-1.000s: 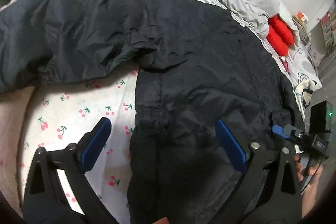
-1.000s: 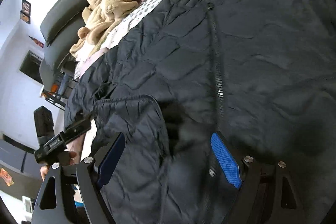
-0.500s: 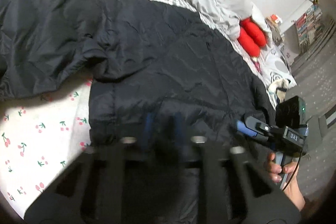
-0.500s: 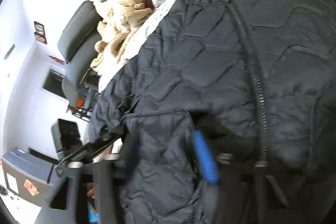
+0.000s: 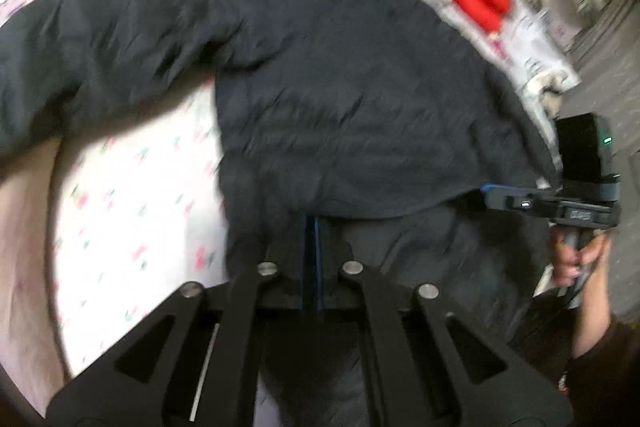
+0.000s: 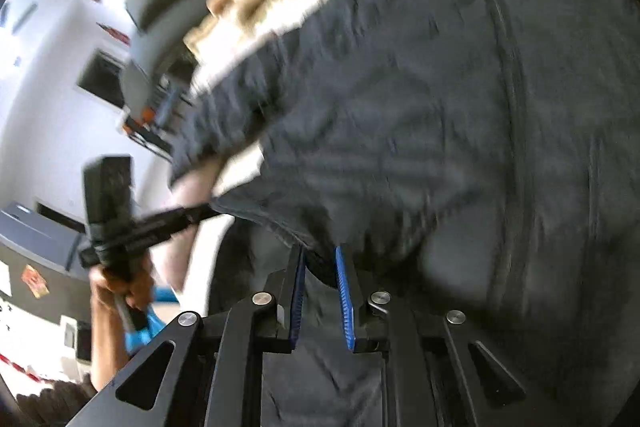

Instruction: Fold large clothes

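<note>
Grippers are both pinching the near hem of the black jacket (image 5: 360, 99): the left gripper (image 5: 311, 227) is pressed together on it, and the right gripper (image 6: 322, 267), just closing, is squeezing a fold. Jacket is lying spread over the cherry-print bedsheet (image 5: 132, 195), 1 sleeve (image 5: 100, 43) stretching left. Red cushion (image 5: 480, 1) is lying beyond.

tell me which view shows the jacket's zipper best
The right wrist view: the zipper runs as a long dark line down the black jacket, though blurred. The left wrist view shows the jacket and a spread sleeve, but no zipper can be made out.
</note>
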Demonstrator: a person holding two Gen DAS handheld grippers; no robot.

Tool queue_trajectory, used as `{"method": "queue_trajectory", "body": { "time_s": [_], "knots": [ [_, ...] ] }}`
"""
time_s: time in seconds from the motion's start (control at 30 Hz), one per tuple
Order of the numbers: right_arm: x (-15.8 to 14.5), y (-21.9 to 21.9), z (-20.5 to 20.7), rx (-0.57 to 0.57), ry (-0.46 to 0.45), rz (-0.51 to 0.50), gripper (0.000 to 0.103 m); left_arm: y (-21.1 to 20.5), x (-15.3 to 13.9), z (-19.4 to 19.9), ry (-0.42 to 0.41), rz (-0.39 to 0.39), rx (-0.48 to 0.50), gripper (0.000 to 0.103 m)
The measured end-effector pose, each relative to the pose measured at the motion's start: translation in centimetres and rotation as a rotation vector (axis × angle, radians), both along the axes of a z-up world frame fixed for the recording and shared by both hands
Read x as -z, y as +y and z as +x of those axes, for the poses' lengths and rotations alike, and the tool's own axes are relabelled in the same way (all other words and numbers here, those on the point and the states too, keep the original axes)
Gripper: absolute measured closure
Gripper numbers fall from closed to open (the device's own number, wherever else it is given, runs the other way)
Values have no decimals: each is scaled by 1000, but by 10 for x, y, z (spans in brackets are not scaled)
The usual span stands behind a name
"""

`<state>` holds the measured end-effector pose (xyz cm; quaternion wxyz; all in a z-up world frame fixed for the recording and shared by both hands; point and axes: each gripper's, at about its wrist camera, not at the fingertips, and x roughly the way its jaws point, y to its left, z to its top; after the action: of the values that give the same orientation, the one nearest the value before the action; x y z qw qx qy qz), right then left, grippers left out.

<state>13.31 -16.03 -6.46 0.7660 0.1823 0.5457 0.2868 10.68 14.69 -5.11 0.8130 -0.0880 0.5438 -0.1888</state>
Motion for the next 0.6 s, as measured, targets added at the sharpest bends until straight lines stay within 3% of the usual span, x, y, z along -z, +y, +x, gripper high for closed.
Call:
{"method": "queue_trajectory", "body": {
  "time_s": [0.03, 0.07, 0.1, 0.13, 0.17, 0.2, 0.27, 0.33, 0.47, 0.57, 0.6],
  "knots": [
    [1, 1, -6, -15, 6, -19, 82, 1, -2, -4, -2, 45, -12, 98],
    [1, 1, -8, -21, 3, -28, 81, 3, -7, -8, -16, 68, -23, 90],
    [-3, 0, -13, -24, -11, -43, 75, 5, -12, -11, -35, 75, -34, 72],
    [-6, -2, -16, -23, -20, -49, 59, 9, -21, -16, -72, 68, -56, 60],
    [-9, -4, -18, -18, -28, -54, 45, 11, -26, -18, -94, 58, -73, 40],
    [-16, -9, -22, 6, -51, -60, 20, 15, -35, -22, -140, 32, -110, 35],
    [-25, -17, -26, 44, -92, -55, 17, 14, -46, -21, -190, -30, -152, 35],
    [-35, -27, -28, 81, -117, -45, 17, 2, -46, -15, -187, -60, -145, 35],
    [-42, -51, -27, 215, -186, -122, 17, -45, -30, 3, -117, -26, -127, 34],
    [-41, -69, -22, 306, -201, -188, 17, -78, -18, 14, -52, -48, -112, 33],
    [-40, -77, -20, 334, -199, -204, 17, -84, -18, 16, -42, -54, -118, 27]
  ]
}}
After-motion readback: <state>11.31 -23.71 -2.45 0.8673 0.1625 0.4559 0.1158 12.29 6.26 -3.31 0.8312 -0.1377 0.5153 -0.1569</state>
